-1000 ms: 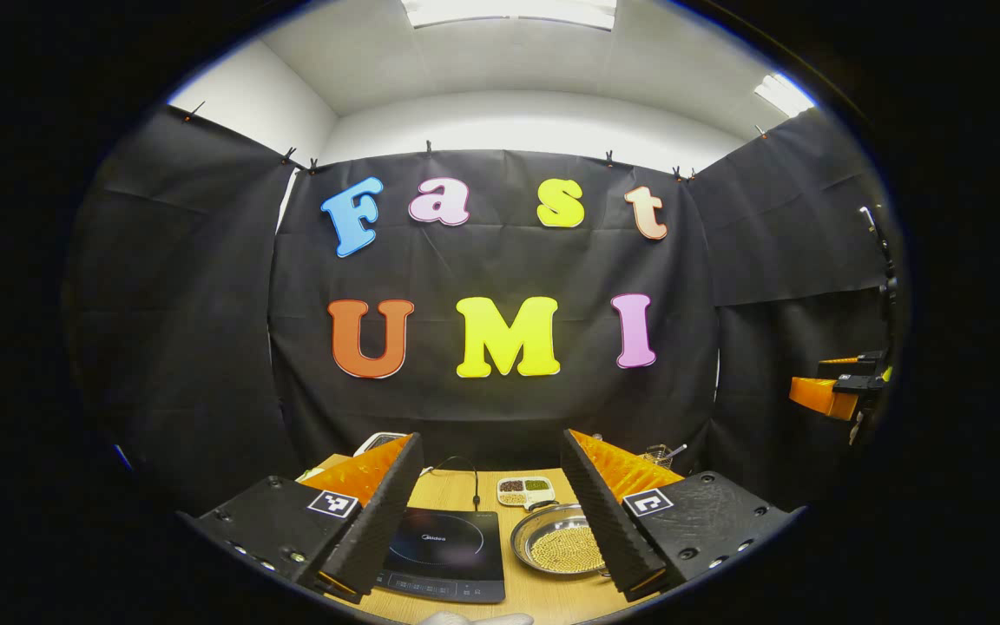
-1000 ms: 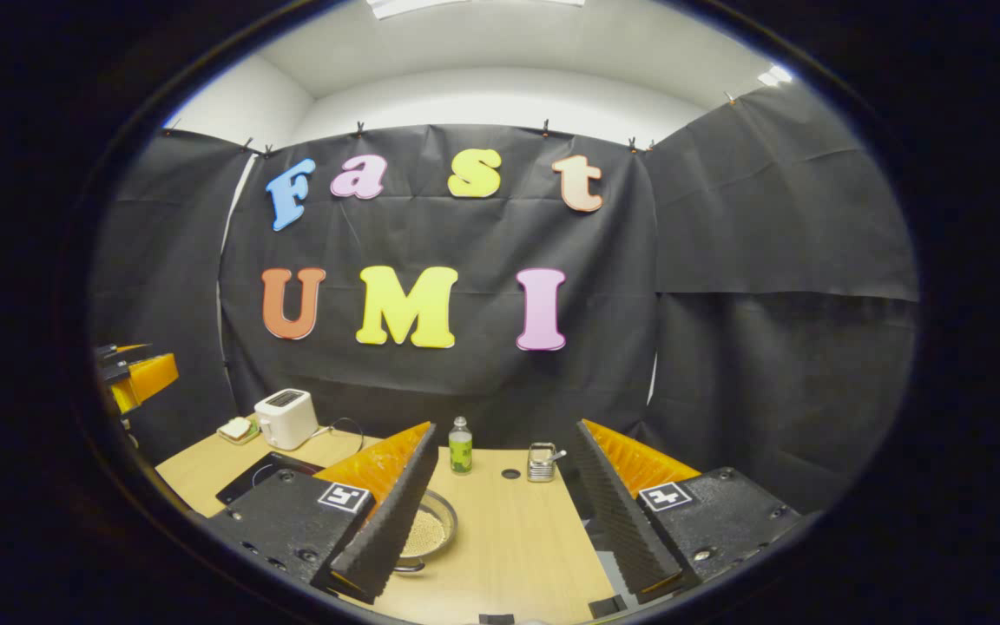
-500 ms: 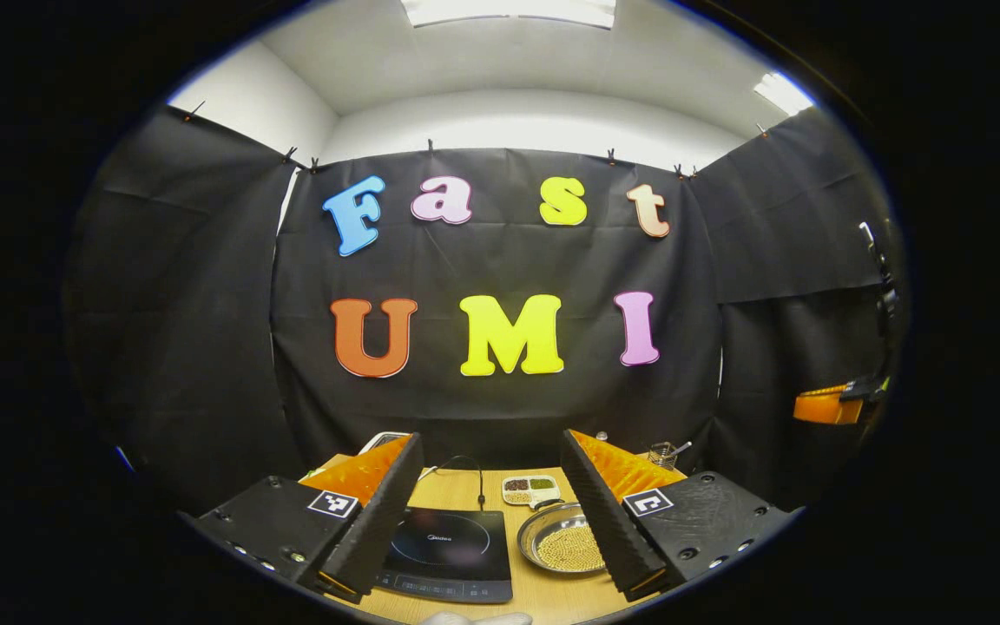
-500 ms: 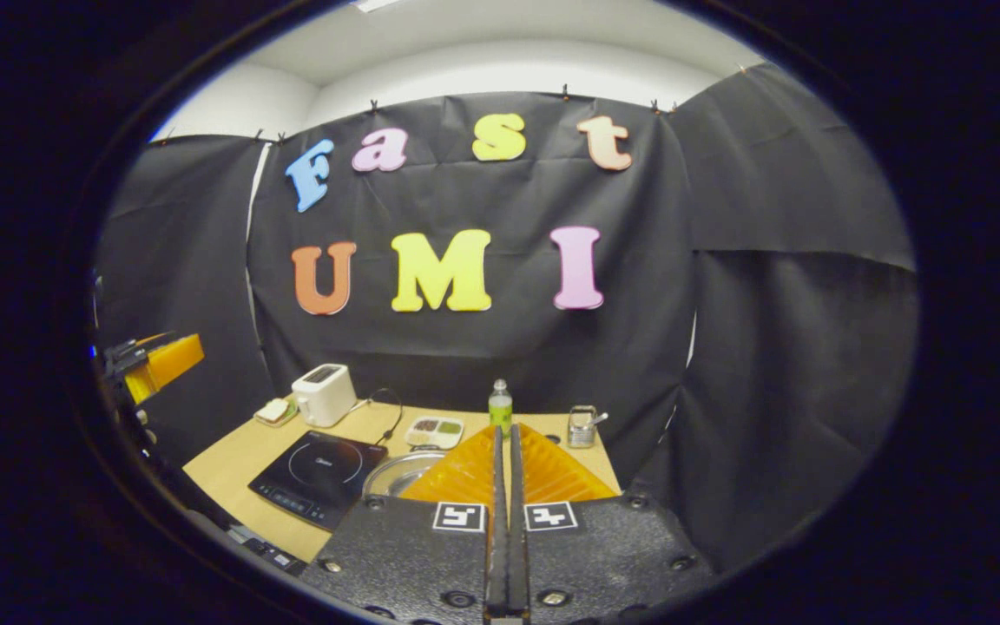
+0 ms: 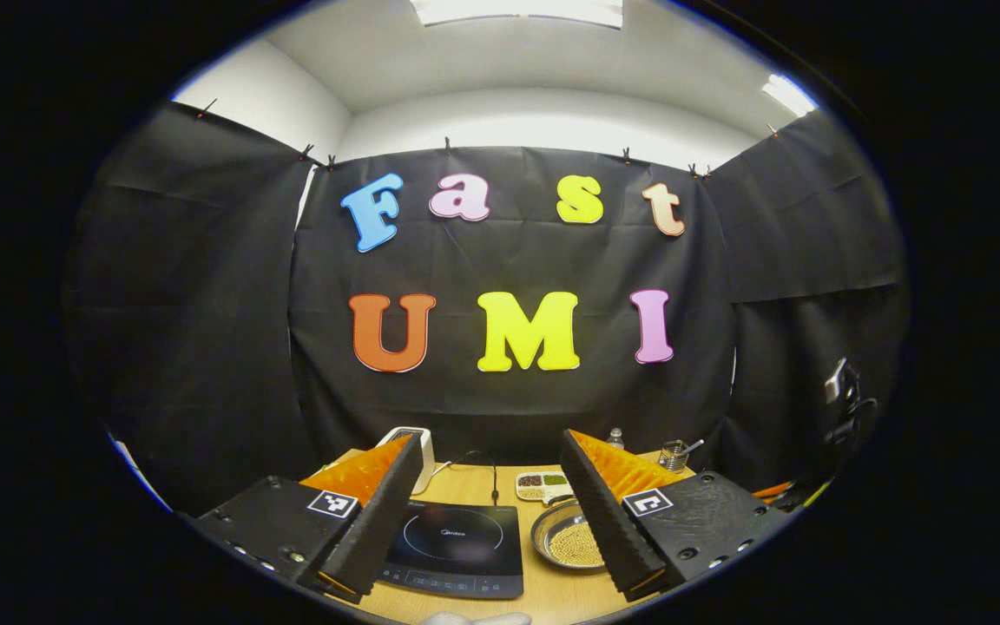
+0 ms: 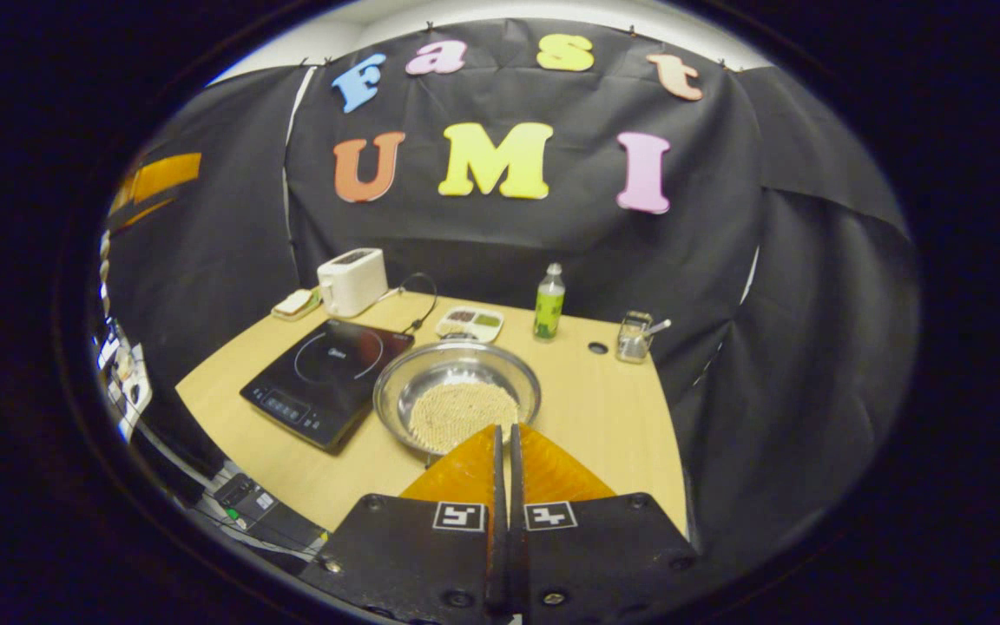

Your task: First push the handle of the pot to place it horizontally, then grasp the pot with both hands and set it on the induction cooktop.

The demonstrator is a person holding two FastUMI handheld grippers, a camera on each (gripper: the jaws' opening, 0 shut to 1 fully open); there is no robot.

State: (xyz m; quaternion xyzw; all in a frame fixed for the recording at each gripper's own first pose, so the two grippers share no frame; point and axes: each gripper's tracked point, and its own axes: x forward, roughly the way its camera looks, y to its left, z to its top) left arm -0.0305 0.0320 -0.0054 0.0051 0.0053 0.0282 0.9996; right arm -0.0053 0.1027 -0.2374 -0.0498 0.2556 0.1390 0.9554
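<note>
My right tongs (image 6: 503, 434) were pressed together, empty, their ribbed orange fingers pointing down at the near rim of the round, shiny steel pot (image 6: 457, 391) holding pale beads. The pot sat on the wooden tabletop (image 6: 604, 408), just right of the flat black glass cooktop (image 6: 326, 369). My left tongs (image 5: 491, 451) hung spread wide, level and empty, above the cooktop (image 5: 457, 547) and pot (image 5: 568, 542).

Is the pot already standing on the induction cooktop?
No, the pot stands on the table beside the induction cooktop.
</note>
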